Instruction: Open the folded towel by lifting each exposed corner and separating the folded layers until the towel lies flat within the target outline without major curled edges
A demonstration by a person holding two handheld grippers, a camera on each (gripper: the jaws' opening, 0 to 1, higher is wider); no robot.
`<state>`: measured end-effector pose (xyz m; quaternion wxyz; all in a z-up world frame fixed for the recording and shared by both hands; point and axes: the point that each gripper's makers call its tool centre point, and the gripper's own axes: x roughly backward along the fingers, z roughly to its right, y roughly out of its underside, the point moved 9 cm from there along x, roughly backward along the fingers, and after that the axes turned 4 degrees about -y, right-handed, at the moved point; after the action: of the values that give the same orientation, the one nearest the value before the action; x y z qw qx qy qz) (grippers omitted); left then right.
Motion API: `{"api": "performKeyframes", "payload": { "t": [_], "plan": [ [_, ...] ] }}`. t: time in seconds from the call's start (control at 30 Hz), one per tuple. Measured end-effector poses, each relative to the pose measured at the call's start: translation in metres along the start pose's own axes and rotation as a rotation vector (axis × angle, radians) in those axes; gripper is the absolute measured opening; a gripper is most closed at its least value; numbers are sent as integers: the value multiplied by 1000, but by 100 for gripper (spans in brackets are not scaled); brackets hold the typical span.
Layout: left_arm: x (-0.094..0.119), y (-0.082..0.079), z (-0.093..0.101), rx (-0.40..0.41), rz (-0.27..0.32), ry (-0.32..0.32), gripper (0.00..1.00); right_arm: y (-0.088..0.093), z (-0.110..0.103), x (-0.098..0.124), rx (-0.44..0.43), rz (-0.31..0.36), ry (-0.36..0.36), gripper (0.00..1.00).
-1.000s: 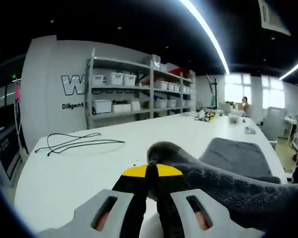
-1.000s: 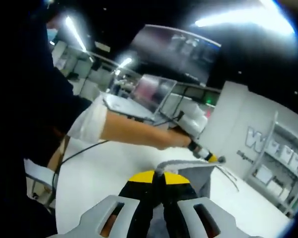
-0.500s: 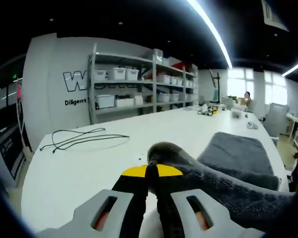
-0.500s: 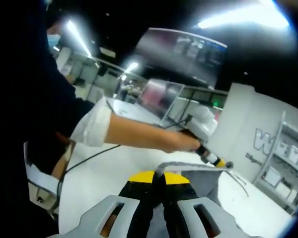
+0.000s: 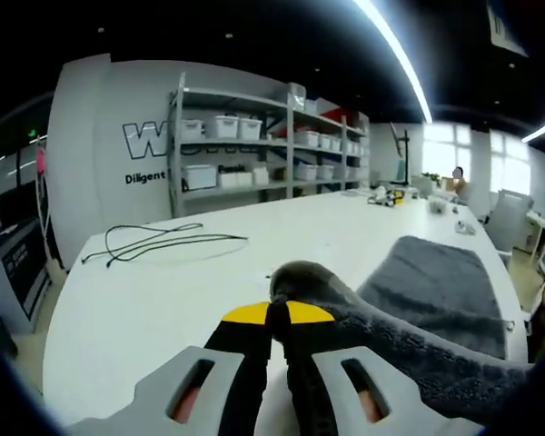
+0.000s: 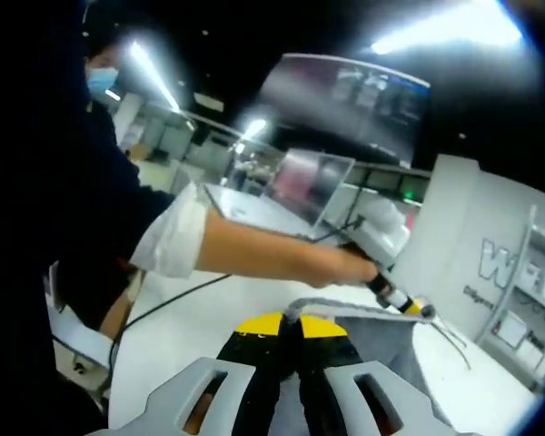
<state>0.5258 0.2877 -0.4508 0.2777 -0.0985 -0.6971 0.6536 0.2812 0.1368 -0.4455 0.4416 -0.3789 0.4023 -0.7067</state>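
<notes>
Both claws are pinching corners of the dark grey, thick-piled terry towel (image 5: pixel 436 309), so the step in hand looks like the spreading of the layers: the cloth is being held up off the wide white tabletop (image 5: pixel 163 291) and stretched between the two hands rather than lying flat. In the left gripper view the left claw (image 5: pixel 277 313), with grey plastic shells and black jaws tipped in yellow, is closing tightly on a rounded, fuzzy corner at the centre of the frame, and the towel is running from there toward the lower right, where part of it is resting on the tabletop as a flat, soft slab. In the right gripper view the right claw (image 6: pixel 291 325) is clamping a thin grey edge of the same towel (image 6: pixel 381 341) at lower centre, the fabric sagging to the right; beyond it the person's bare forearm with a white sleeve (image 6: pixel 173 232) is reaching to the other gripper at centre right. No target outline is discernible. The next move likely calls for drawing the corners apart evenly and lowering the limp, heavy cloth without letting edges curl. A thin black cable (image 5: pixel 154 243) is lying looped at the left centre, before grey metal shelving with white bins (image 5: pixel 254 150).
</notes>
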Motion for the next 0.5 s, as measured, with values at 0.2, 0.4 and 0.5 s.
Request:
{"api": "performKeyframes", "payload": {
  "t": [0.2,0.4,0.5],
  "plan": [
    [-1,8,-4,-19,-34,-3,4,1,-1,-10,-9,8,-28,0],
    [1,13,-7,-48,-50,-4,4,0,-1,-22,-26,23,-61,0],
    [-1,15,-10,-51,-60,-6,4,3,1,-27,-39,18,-79,0]
  ]
}}
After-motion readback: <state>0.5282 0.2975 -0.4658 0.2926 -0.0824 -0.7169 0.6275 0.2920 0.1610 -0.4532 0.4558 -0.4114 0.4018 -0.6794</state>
